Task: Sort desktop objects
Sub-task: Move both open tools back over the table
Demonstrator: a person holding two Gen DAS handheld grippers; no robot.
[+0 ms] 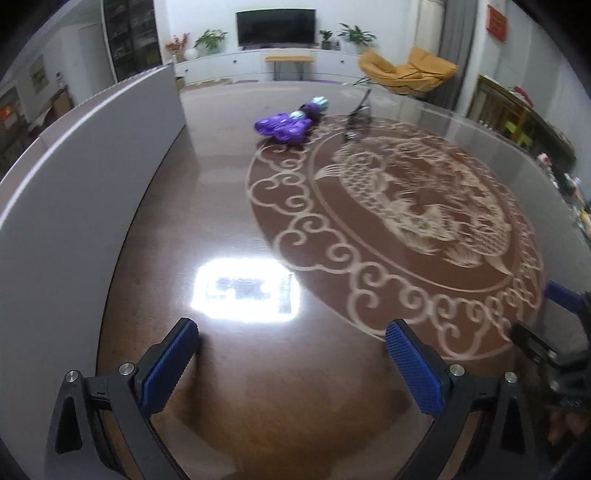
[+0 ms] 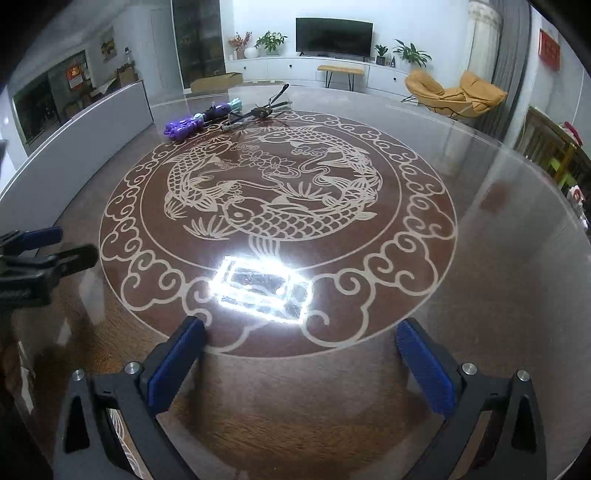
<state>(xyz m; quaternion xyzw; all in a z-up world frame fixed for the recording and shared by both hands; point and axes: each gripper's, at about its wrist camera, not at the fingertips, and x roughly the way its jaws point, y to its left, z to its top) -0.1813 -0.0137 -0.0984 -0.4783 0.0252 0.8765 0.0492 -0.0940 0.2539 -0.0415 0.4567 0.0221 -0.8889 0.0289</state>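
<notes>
Left gripper (image 1: 291,363) with black angular arms, blue ribbed finger pads (image 1: 168,363), round silver screws at the pivots, right gripper (image 2: 301,363) built alike

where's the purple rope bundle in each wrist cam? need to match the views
Left wrist: purple rope bundle upper centre, on the far part of the table, just beyond the fish pattern's border.
Right wrist: purple rope bundle upper left, at the pattern's far-left edge, left of the dark cables.
Shared landmark: the TV on the far wall.
</notes>
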